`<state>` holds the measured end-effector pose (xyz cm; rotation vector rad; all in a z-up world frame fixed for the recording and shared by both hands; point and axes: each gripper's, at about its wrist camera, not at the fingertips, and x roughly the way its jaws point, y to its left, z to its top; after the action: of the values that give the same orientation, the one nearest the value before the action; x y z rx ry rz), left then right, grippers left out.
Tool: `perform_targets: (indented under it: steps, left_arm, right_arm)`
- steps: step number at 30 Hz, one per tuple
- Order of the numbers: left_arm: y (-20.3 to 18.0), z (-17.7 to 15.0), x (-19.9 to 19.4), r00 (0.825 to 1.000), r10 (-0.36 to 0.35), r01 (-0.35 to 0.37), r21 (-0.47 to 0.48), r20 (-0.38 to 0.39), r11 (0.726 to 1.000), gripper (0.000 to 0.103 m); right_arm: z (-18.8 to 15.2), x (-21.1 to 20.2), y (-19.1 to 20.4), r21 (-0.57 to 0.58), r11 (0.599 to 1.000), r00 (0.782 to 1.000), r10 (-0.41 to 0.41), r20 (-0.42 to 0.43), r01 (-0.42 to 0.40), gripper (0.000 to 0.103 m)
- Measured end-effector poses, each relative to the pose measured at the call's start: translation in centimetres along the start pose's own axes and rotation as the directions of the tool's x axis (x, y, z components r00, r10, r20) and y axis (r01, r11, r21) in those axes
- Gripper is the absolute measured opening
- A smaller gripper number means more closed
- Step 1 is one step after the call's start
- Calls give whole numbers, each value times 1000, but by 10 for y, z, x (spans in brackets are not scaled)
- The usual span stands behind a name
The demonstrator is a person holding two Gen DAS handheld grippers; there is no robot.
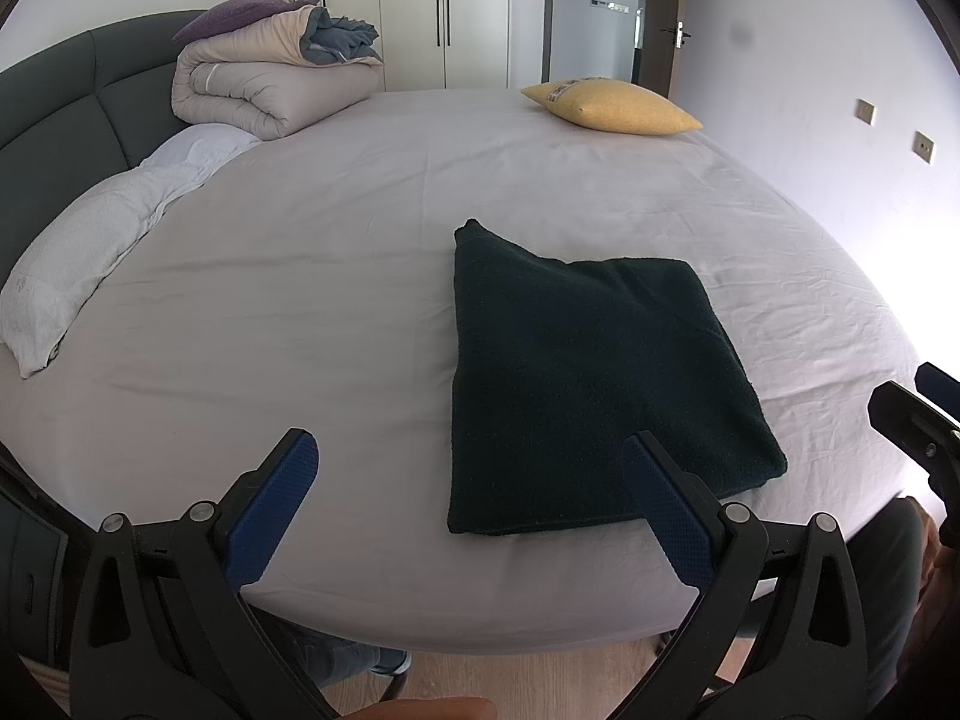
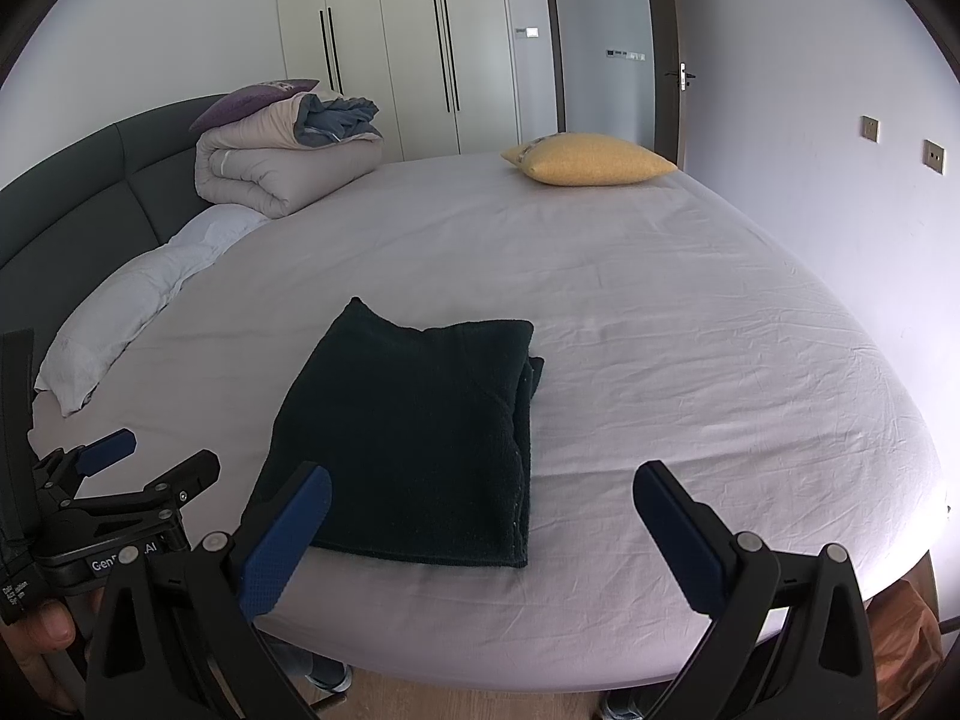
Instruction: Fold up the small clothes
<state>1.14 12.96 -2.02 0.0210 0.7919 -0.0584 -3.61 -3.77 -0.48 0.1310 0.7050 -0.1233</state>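
Note:
A dark green folded garment (image 1: 594, 384) lies flat on the bed near its front edge, folded into a rough rectangle with one corner sticking out at the back; it also shows in the right wrist view (image 2: 420, 438). My left gripper (image 1: 471, 462) is open and empty, above the bed's front edge, left of the garment's near corner. My right gripper (image 2: 483, 495) is open and empty, over the garment's near right edge. The left gripper also appears at the left of the right wrist view (image 2: 150, 456). The right gripper shows at the right edge of the left wrist view (image 1: 924, 408).
The bed has a light grey sheet (image 1: 300, 276). A yellow cushion (image 1: 612, 105) lies at the far side. A rolled duvet with a purple pillow (image 1: 270, 72) and a white pillow (image 1: 90, 252) lie by the dark headboard (image 1: 54, 120). Wood floor lies below the bed edge.

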Motion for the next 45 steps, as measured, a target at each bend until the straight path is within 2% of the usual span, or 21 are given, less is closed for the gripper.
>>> perform_targets:
  steps: [45]
  left_arm:
    - [4, -4, 3, 1000, -3, 3, -9, -16, 1000, 103]
  right_arm:
    - [2, -1, -4, -2, 1000, 1000, 1, -4, -1, 103]
